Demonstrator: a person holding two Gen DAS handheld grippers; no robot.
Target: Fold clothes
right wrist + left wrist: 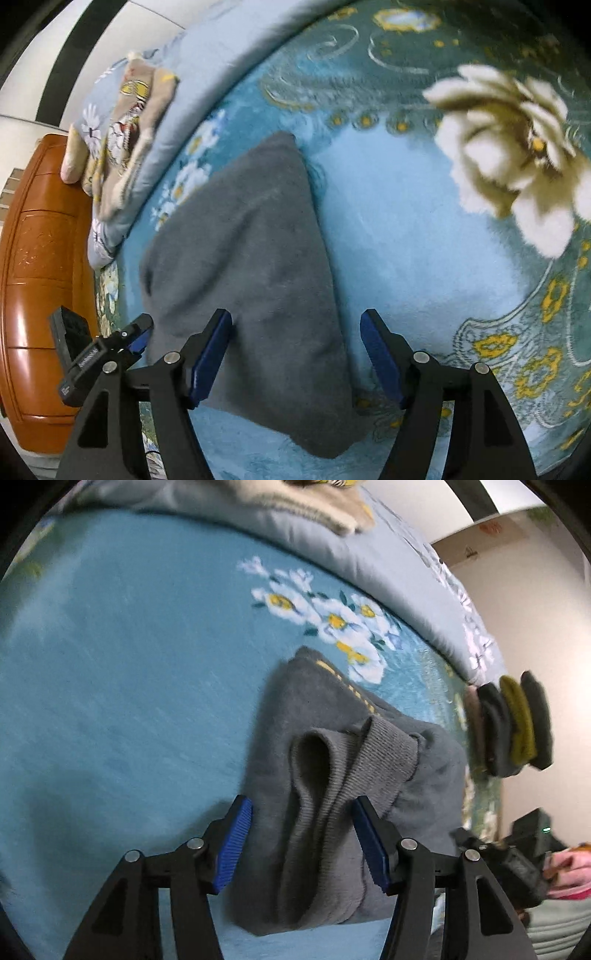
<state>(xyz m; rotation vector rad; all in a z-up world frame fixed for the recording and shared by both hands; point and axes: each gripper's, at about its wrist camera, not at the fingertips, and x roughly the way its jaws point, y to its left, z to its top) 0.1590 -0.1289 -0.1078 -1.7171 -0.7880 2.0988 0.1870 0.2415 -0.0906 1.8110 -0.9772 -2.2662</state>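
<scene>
On the blue flowered blanket (pixel 110 664) covering the bed, a grey sweater (pixel 317 760) lies partly folded, close to the blanket's near edge. Nearest the left wrist camera, the left gripper (pixel 301 843) hangs over it with its blue pads apart, one on each side of a ribbed cuff (pixel 376 746) that lies bunched on top of the sweater; the pads do not press the cloth. From the right wrist camera, the right gripper (pixel 295 360) likewise stands with its pads apart over the sweater's smooth grey side, one pad above the cloth and the other above bare blanket, gripping nothing. The left gripper shows at that picture's lower left, just beside the sweater's edge.

Farther off, a white flower print (pixel 328 624) sits beyond the sweater's far corner. Toward the blanket's right edge in the left view stands a stack of folded clothes (pixel 517 723) in grey and olive. At the far edge lie a pale grey quilt (pixel 332 542) and a beige patterned cloth (pixel 125 129), with a wooden headboard (pixel 40 280) past them.

The step in hand looks like tucking the sleeve, with both grippers free of the cloth. Next, each gripper likely needs to close on an edge of the sweater and bring it over evenly, keeping the loose cuff inside the fold.
</scene>
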